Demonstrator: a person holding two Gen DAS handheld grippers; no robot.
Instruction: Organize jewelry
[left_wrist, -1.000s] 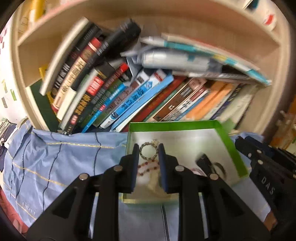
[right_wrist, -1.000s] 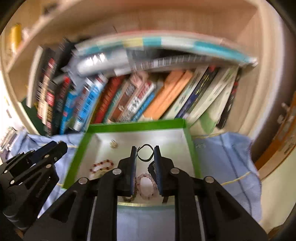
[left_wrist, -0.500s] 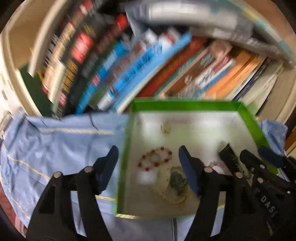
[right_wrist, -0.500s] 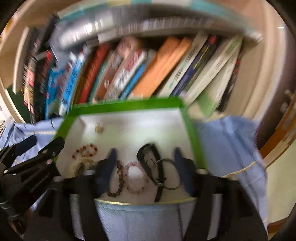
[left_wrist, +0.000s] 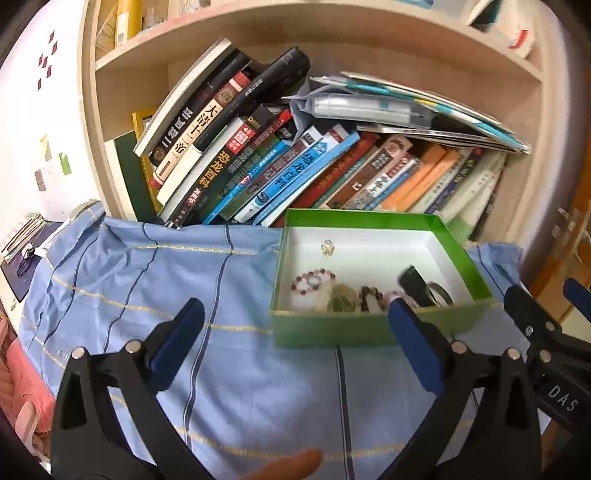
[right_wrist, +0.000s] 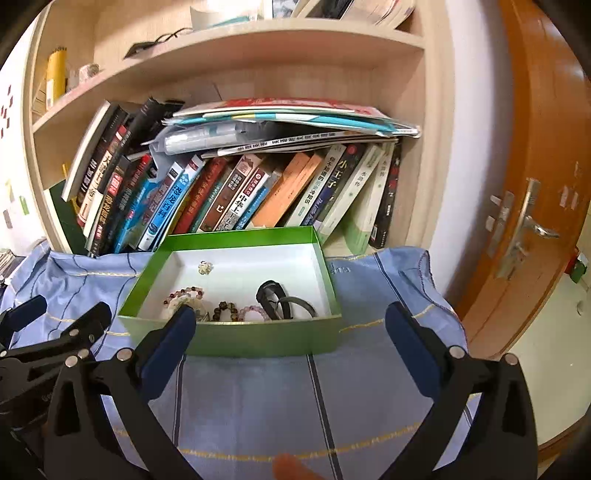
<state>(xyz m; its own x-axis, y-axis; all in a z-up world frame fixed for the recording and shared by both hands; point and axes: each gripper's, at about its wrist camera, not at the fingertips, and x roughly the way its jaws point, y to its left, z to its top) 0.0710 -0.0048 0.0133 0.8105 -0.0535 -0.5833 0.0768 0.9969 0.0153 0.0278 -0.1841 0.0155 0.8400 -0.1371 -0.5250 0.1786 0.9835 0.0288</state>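
A green box (left_wrist: 369, 218) with a white inside stands on the blue cloth (left_wrist: 147, 280) in front of the bookshelf. In it lie a red bead bracelet (left_wrist: 313, 280), a small clear ornament (left_wrist: 327, 246), a brown bead bracelet (left_wrist: 371, 295), a black band (left_wrist: 415, 280) and other pieces. The box (right_wrist: 236, 336) and the black band (right_wrist: 271, 295) also show in the right wrist view. My left gripper (left_wrist: 295, 339) is wide open and empty, before the box's front left. My right gripper (right_wrist: 288, 339) is wide open and empty, before the box's front wall.
Leaning books (left_wrist: 295, 173) fill the wooden shelf right behind the box. An orange door (right_wrist: 524, 206) with a metal handle stands at the right. Pink fabric (left_wrist: 22, 384) lies at the far left. The right gripper's body (left_wrist: 546, 343) shows at the right edge of the left wrist view.
Both grippers went from nearly shut over the box to wide open, and both drew back toward me, out of the box. The jewelry pieces now lie in the box.
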